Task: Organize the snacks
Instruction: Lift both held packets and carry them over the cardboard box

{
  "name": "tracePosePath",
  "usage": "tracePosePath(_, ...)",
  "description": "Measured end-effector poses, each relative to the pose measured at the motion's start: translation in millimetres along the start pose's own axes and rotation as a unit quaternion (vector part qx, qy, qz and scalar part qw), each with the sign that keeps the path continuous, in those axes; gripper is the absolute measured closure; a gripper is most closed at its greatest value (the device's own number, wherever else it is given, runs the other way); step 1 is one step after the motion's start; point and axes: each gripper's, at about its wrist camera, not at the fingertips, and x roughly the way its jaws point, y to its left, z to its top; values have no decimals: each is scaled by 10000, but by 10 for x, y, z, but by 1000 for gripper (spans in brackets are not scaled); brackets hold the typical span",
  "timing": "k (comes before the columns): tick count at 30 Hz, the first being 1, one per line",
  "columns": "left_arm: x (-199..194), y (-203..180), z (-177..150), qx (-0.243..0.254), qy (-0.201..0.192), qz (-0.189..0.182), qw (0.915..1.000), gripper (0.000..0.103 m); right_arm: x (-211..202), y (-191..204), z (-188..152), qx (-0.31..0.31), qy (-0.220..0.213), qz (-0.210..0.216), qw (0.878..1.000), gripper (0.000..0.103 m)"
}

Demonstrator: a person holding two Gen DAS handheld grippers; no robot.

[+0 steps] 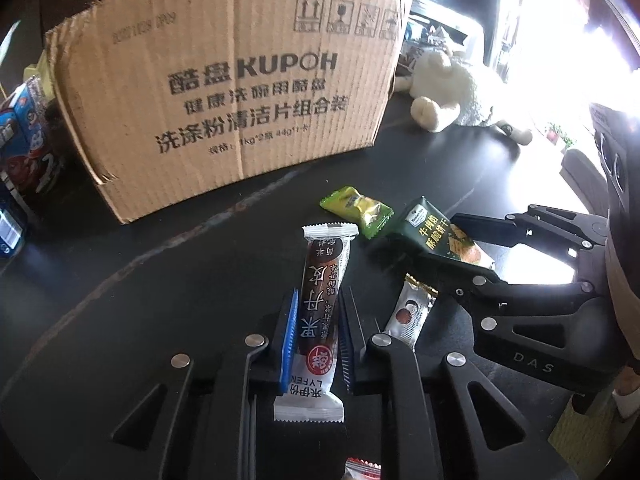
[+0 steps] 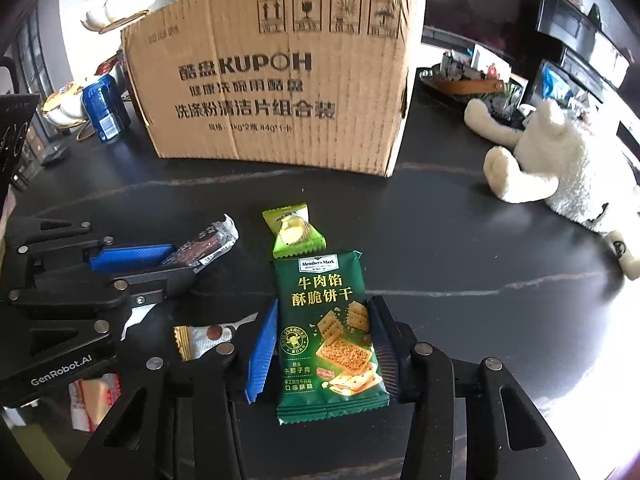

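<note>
On the dark table (image 2: 460, 240), going from left to right, the first thing is the left claw (image 1: 316, 328). It is squeezed shut on a long brown snack bar (image 1: 320, 300). The blue pads (image 1: 289, 336) press on both sides of the bar, near its lower half. This bar looks light and a bit stiff, with a thin, shiny wrapper that could slip. Holding it by the long sides, close to the middle, looks like a good way, so it will not tip.

Next comes a small white packet (image 2: 204, 338) lying flat between the two claws. Nothing is holding it.

Then comes the right claw (image 2: 326, 344). Its jaws sit on both sides of a green cracker bag (image 2: 326, 320). The pads are right at the bag's edges, and they seem to be pressing on it. That bag is light and puffy, and the crackers inside may break, so a soft squeeze on its two sides looks best.

Just past the green bag, touching its top edge, lies a little yellow-green candy pack (image 2: 294, 230). It looks soft and crinkly.

Farther back stands a big cardboard box (image 2: 280, 80), which may be where the snacks go. A fluffy white toy (image 2: 568, 168) sits far to the right.
</note>
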Motion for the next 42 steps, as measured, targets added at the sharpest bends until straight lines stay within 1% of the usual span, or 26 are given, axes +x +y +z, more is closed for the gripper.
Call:
tracePosePath(11, -370, -1, 45, -193, -314, 82, 9993, 84, -292, 45, 78, 164, -382, 170, 9990, 57)
tracePosePath(20, -711, -48, 167, -129, -624, 180, 9978, 84, -583, 119, 183, 67, -663, 139, 9977, 57)
tracePosePath(25, -937, -79, 246, -79, -846, 190, 9962, 84, -779, 100, 272, 171, -857, 178, 9960, 57)
tracePosePath(34, -1299, -32, 423, -24, -1237, 338, 9917, 84, -1106, 162, 552, 266, -1269, 199, 9914, 57)
tracePosePath(42, -1579, 81, 654, 24, -1561, 519, 9864, 84, -1320, 218, 892, 299, -1585, 246, 9866, 57)
